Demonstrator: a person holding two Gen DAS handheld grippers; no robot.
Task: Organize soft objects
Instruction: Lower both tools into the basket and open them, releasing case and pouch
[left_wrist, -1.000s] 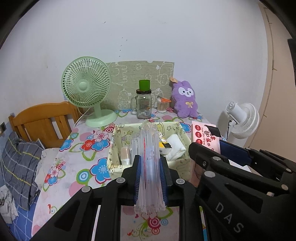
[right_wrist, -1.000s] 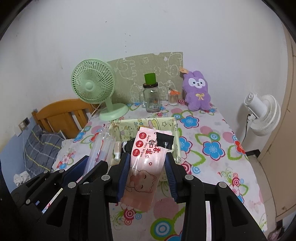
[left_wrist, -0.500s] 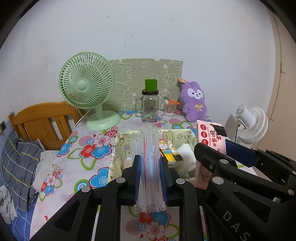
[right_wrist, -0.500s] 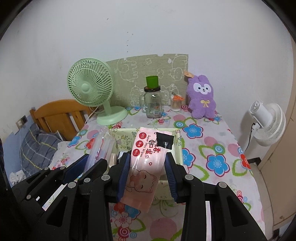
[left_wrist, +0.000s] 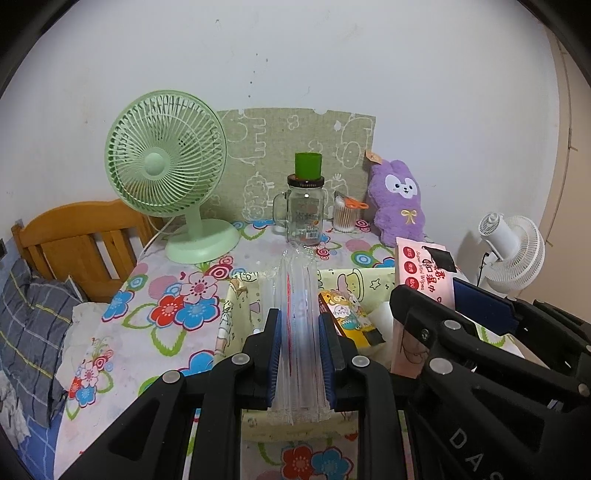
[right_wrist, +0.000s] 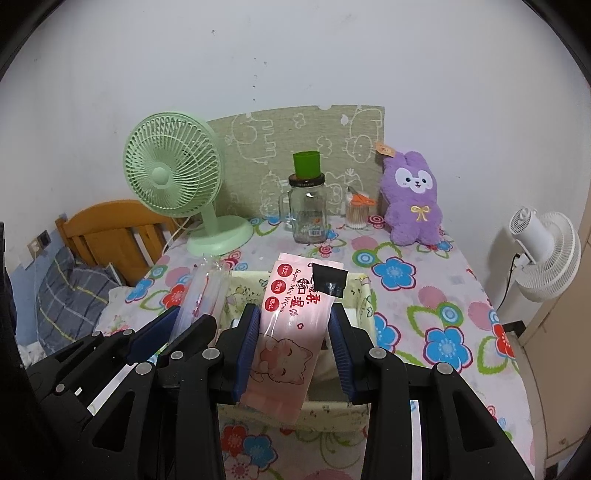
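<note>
Both claws have come forward since the earlier frames, so the fabric basket (right_wrist: 364, 295) now sits right beneath them and the things at the back of the desk (right_wrist: 424, 295) loom larger. Left claw (left_wrist: 300, 343) is pinching a clear plastic sleeve pack (left_wrist: 298, 314) upright between its blue pads, and right claw (right_wrist: 293, 339) is pinching a pink wet-wipes pack (right_wrist: 291, 325) the same way, long axis pointing forward. Holding each pack by its narrow sides probably keeps the soft wrapping from buckling and lets it slide down end-first into the basket, which looks like the collecting place for the soft items. Each pack hangs just above the basket's near rim, not yet released. Counted: two claws, each with one pack; one basket, already holding one yellow bear-print packet (left_wrist: 345, 314) and one white soft item (left_wrist: 380, 317) beside it, with more perhaps hidden behind the claws. Along the wall stand one green desk fan (left_wrist: 166, 173), one glass jar mug (left_wrist: 304, 210) with a green cup on its lid, one small tub of cotton swabs (left_wrist: 344, 218) and one purple plush rabbit (left_wrist: 399, 203). One white fan (left_wrist: 513, 251) stands off the desk to the right.
</note>
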